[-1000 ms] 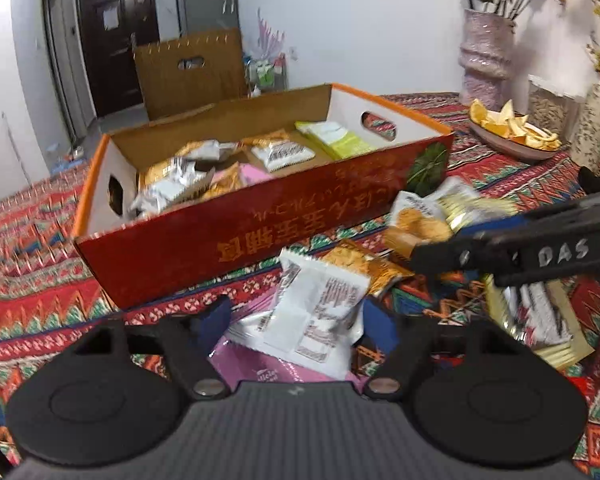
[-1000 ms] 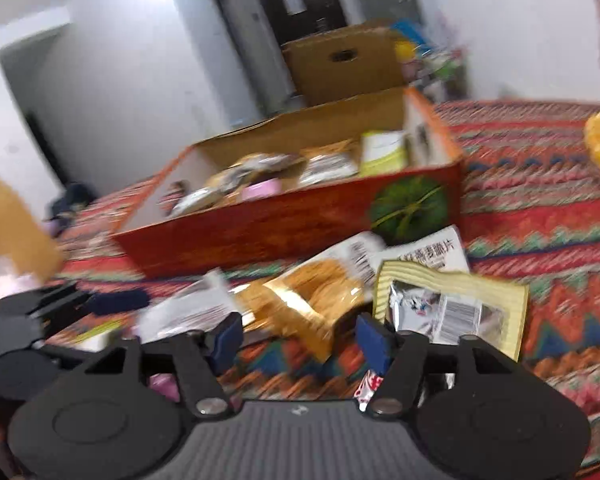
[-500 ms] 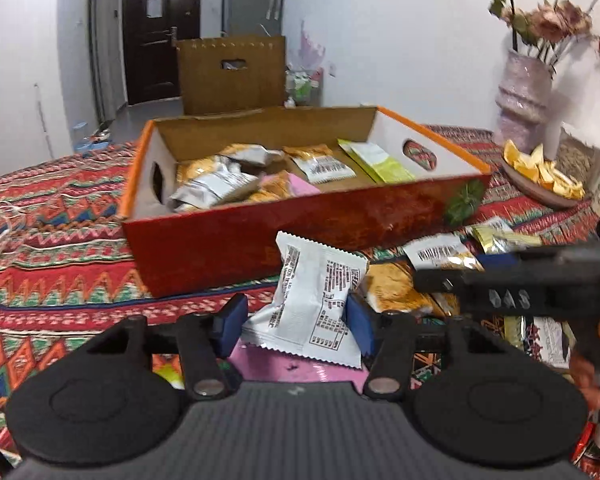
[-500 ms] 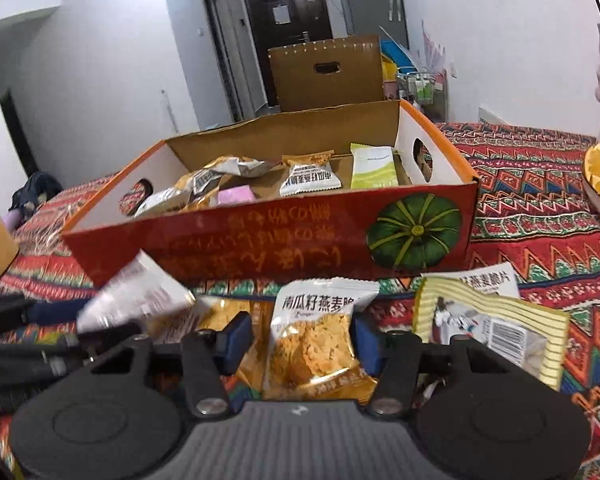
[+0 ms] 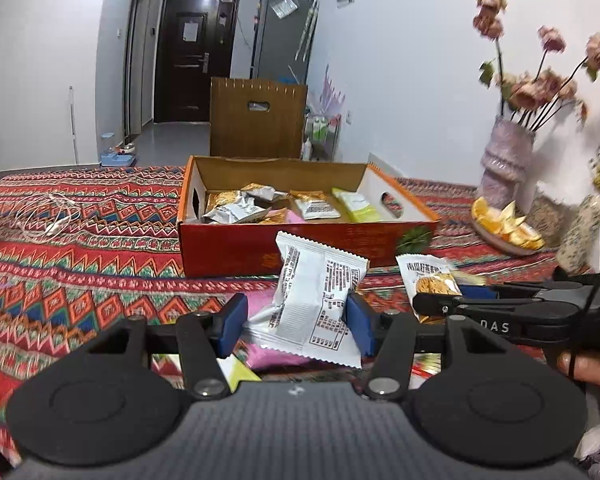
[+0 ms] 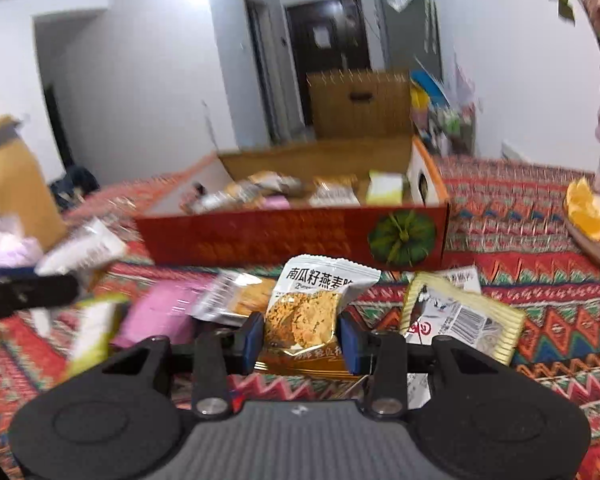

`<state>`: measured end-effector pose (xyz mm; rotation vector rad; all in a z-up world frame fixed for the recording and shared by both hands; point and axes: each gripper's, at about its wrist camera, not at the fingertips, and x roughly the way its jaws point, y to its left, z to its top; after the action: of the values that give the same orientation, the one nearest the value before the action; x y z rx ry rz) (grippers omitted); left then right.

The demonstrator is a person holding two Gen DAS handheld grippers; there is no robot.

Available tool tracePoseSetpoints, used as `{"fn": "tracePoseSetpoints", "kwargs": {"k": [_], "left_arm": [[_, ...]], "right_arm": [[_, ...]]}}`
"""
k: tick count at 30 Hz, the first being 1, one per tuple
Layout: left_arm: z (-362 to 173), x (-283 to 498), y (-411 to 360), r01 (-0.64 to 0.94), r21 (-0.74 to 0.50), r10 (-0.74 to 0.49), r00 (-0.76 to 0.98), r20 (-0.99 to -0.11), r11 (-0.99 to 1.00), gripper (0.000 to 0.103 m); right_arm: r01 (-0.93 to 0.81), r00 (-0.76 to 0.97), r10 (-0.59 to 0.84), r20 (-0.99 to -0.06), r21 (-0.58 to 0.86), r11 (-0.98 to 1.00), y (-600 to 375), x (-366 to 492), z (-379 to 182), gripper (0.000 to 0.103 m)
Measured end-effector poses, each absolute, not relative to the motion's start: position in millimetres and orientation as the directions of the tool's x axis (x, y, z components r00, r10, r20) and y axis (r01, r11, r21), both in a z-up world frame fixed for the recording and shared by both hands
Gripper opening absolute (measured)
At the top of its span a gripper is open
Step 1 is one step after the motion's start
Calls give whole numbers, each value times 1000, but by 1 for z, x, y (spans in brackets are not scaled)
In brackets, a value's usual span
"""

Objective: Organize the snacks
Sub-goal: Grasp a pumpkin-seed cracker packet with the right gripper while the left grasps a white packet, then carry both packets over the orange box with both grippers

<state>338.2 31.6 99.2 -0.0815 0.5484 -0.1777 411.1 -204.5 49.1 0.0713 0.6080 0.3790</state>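
My left gripper (image 5: 296, 318) is shut on a white snack packet (image 5: 320, 300) and holds it upright above the patterned cloth, in front of the red cardboard box (image 5: 228, 248). Several packets lie inside the box. My right gripper (image 6: 302, 334) has its jaws closing onto an orange-and-white oat crisp packet (image 6: 312, 300), and both blue pads press its sides. In the left wrist view the right gripper (image 5: 440, 304) reaches in from the right with that oat crisp packet (image 5: 432, 276). In the right wrist view the left gripper (image 6: 60, 288) shows blurred at the left with the white packet (image 6: 84, 248).
Loose packets lie on the cloth before the red box (image 6: 260, 236): a gold-edged one (image 6: 460, 320) and a pink one (image 6: 160, 316). A plate of orange slices (image 5: 504, 228) and a flower vase (image 5: 504, 168) stand at the right. A white cable (image 5: 48, 216) lies at the left, a yellow bottle (image 6: 16, 184) farther left.
My left gripper closed on the white packet and lifted it off the pile. My right gripper moved over the oat crisp packet, shut on it and raised it a little.
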Motion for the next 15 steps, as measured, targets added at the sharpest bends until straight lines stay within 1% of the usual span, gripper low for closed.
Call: {"fn": "tracePoseSetpoints", "kwargs": {"k": [6,10,15], "left_arm": [[106,271,17,124,-196,-205,855,-477,973,55],[99,238,10,132,-258,-247,835,-492,957,55],[91,202,-4,125,-228,-229,827,-514,966,55]], "right_arm": [[-422,755,471,-455,212,881,-220,338,78,40],[-468,701,530,-476,253,847,-230,296,72,40],[-468,691,534,-488,262,844,-245,248,61,40]]}}
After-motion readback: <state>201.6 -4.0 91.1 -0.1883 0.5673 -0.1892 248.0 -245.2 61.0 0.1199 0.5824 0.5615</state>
